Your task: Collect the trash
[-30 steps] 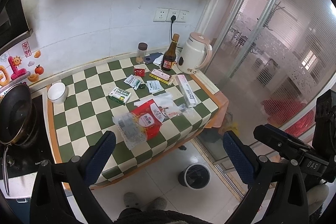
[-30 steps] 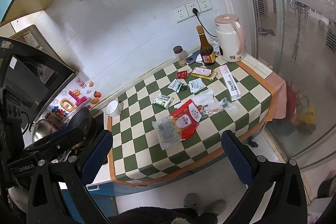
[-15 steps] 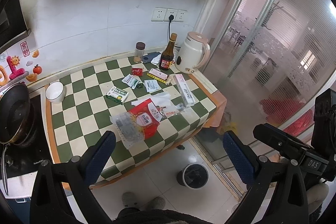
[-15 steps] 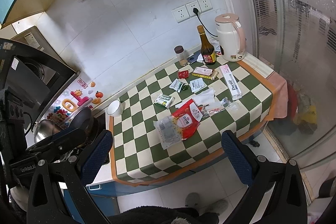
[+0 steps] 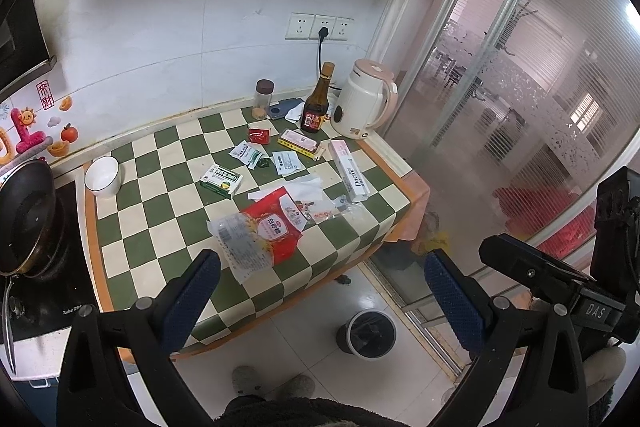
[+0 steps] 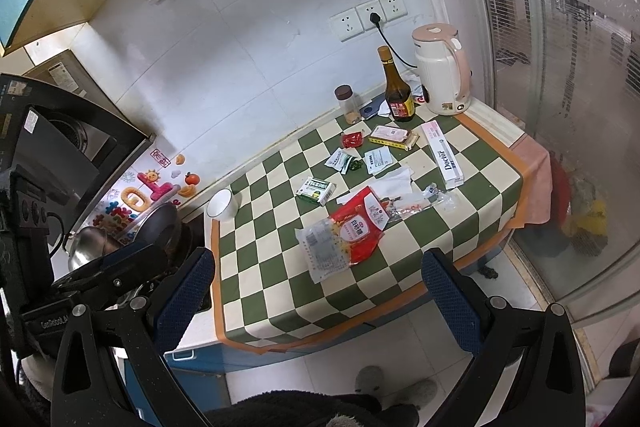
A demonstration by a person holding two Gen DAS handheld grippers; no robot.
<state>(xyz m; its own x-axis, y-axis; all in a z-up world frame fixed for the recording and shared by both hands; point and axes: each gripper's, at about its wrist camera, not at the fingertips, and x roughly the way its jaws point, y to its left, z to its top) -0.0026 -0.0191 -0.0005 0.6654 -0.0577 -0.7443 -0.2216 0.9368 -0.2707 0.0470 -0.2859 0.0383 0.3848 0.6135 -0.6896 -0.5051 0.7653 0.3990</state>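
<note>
In the left wrist view, the left tongs (image 5: 320, 291) are seen spread wide and empty, held high and well back from the checkered surface (image 5: 132, 227). Just ahead of the left pad, the red-and-clear plastic bag (image 5: 260, 231) is found, with crumpled clear wrappers (image 5: 332, 211) ahead toward the right pad. Farther ahead, a green box (image 5: 221, 181), small sachets (image 5: 250, 155), a red packet (image 5: 257, 135), a flat yellow-edged pack (image 5: 300, 143) and a long white box (image 5: 350, 171) are scattered across the surface. Below the tongs, between the pads and near the right one, a dark bin (image 5: 370, 333) is seen on the floor; nothing can be made out inside it with certainty. In the right wrist view, the right tongs (image 6: 318, 291) are likewise shown wide apart and holding nothing, well back from the same surface (image 6: 400, 279). The red-and-clear plastic bag (image 6: 344, 235) lies ahead between the pads, the green box (image 6: 317, 190) and long white box (image 6: 444, 155) beyond it, and a kettle (image 6: 442, 69), a dark bottle (image 6: 397, 91) and a jar (image 6: 348, 103) stand at the far edge. No piece of trash is seen to be gripped, and all of it appears to lie untouched, so the task is judged to be at its very start, with every wrapper left to be picked up and dropped into the bin.
</note>
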